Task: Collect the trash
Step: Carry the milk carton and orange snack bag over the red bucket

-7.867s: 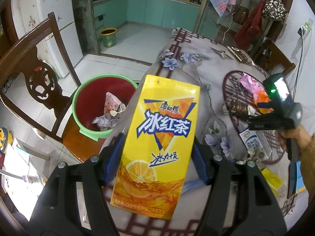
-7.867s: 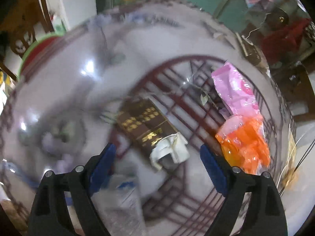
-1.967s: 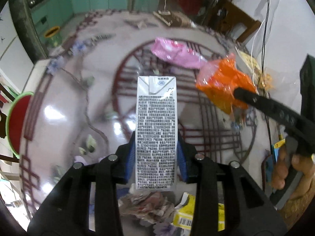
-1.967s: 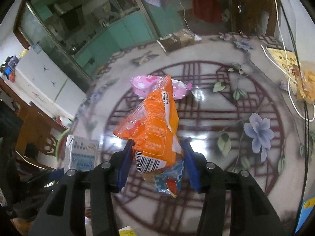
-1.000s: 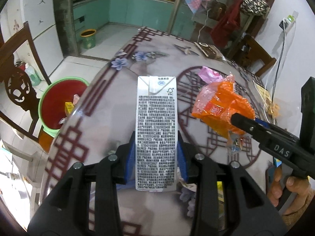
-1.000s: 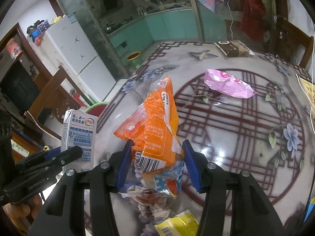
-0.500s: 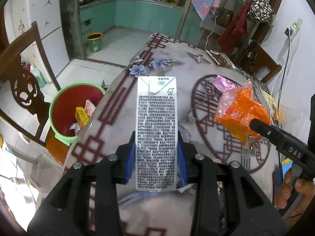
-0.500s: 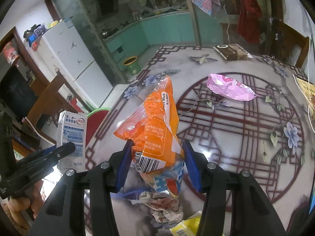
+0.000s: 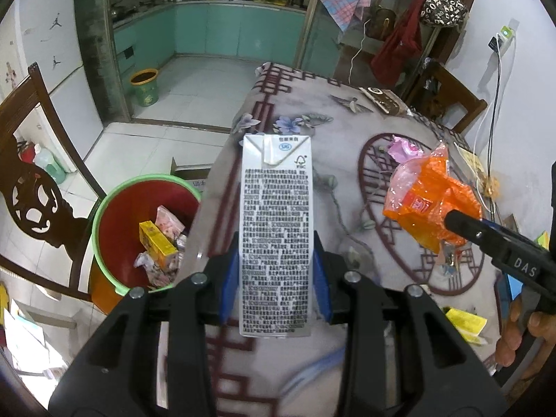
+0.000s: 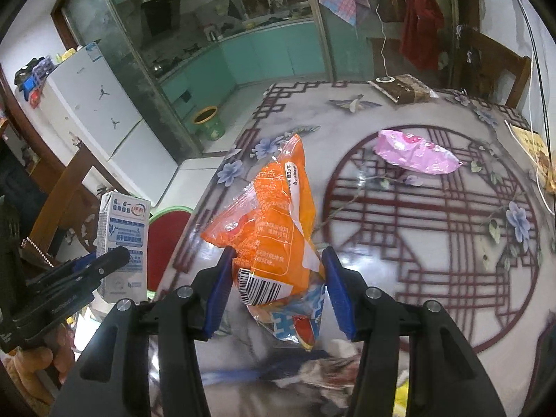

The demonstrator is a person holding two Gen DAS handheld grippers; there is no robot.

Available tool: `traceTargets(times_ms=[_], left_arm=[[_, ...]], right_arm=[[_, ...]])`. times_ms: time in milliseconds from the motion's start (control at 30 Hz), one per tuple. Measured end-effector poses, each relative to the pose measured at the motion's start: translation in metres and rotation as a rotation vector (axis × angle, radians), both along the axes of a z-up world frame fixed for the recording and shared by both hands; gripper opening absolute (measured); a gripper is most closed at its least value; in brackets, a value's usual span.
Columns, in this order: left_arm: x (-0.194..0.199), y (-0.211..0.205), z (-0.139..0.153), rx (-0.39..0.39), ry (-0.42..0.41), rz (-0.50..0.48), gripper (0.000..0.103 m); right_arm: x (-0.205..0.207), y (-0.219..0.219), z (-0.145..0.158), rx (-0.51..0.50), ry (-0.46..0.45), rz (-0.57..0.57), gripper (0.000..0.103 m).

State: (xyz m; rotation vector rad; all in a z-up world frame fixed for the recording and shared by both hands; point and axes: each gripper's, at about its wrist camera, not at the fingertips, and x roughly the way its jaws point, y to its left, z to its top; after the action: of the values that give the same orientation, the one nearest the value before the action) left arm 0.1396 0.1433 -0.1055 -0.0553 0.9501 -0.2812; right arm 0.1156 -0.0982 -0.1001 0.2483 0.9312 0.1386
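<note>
Down and to the left of the desk (image 9: 347, 160), on the floor beside a carved wooden chair (image 9: 38, 187), stands the bin (image 9: 104, 205), a red pail with a green rim already holding a yellow carton (image 9: 156, 243) and crumpled wrappers. That is the direction the coming move turns on: the milk carton (image 9: 274, 236) in the left gripper (image 9: 274, 278) hangs over the desk's left edge, with the bin's mouth lower and further left of it. The left hand is the nearer of the two to the bin. The right gripper (image 10: 278, 288) is further in over the desk, so its load likely has the longer way to go.

The left fingers (image 9: 229, 278) are clenched on the carton's lower half. It is a stiff white box, its long axis running straight along the fingers, folded top away from them. The right fingers (image 10: 219, 288) pinch an orange snack bag (image 10: 274, 222) near its barcode end. It is thin crinkly plastic, limp and crumpled, with a blue and red scrap hanging below.

A pink wrapper (image 10: 417, 153), glossy and flat, lies on the desk's round red pattern, well apart from both grippers. More crumpled paper (image 10: 333, 365) sits blurred near the lower edge.
</note>
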Motion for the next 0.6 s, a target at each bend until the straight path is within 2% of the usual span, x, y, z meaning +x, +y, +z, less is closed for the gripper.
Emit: traceTargets(times_ms=[300, 600], left_arm=[[0.022, 0.04, -0.002, -0.013, 0.004, -0.02, 0.036], [0.036, 0.079, -0.008, -0.01, 0.012, 0.0, 0.036]], right_arm=[[0.009, 0.041, 0.006, -0.014, -0.007, -0.038, 0.049], [0.019, 0.079, 0.009, -0.027, -0.012, -0.024, 0.049]])
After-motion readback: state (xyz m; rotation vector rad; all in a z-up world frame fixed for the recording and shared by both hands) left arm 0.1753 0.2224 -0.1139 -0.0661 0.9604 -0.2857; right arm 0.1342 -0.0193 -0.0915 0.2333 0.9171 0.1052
